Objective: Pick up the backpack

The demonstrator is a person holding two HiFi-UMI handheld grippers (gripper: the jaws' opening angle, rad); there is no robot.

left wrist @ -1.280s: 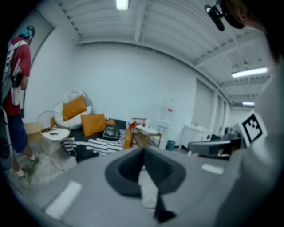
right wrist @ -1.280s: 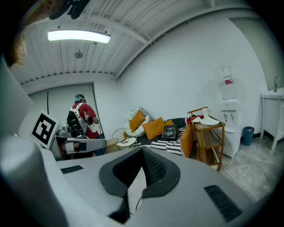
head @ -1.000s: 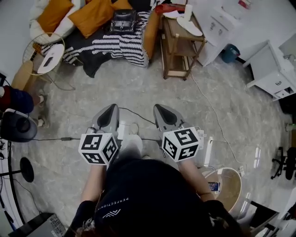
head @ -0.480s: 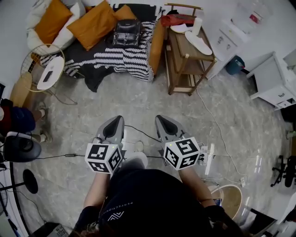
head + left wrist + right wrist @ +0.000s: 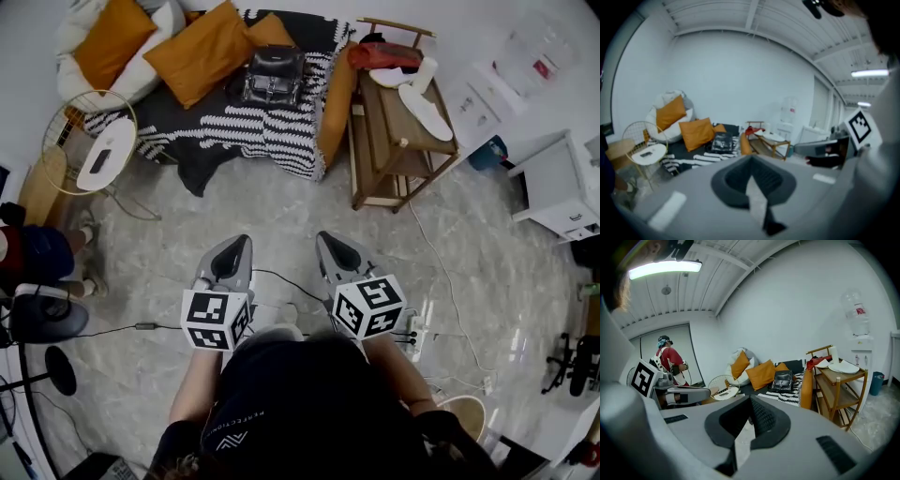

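A black leather backpack (image 5: 272,77) lies on a black-and-white striped blanket (image 5: 251,127) over a low couch at the far side of the room; it also shows as the dark backpack (image 5: 723,141) and backpack (image 5: 783,379) in the gripper views. My left gripper (image 5: 234,247) and right gripper (image 5: 330,246) are held side by side over the marble floor, well short of the couch. Both have their jaws together with nothing between them. They point slightly downward toward the couch.
Orange cushions (image 5: 199,49) lean behind the backpack. A wooden shelf unit (image 5: 401,131) with white items stands right of the couch. A round wire side table (image 5: 94,150) stands at left. Cables (image 5: 281,277) run across the floor. Another person (image 5: 670,365) stands far left.
The couch and backpack have slid lower and closer in the head view as both grippers travelled forward together toward them. Both stayed shut.
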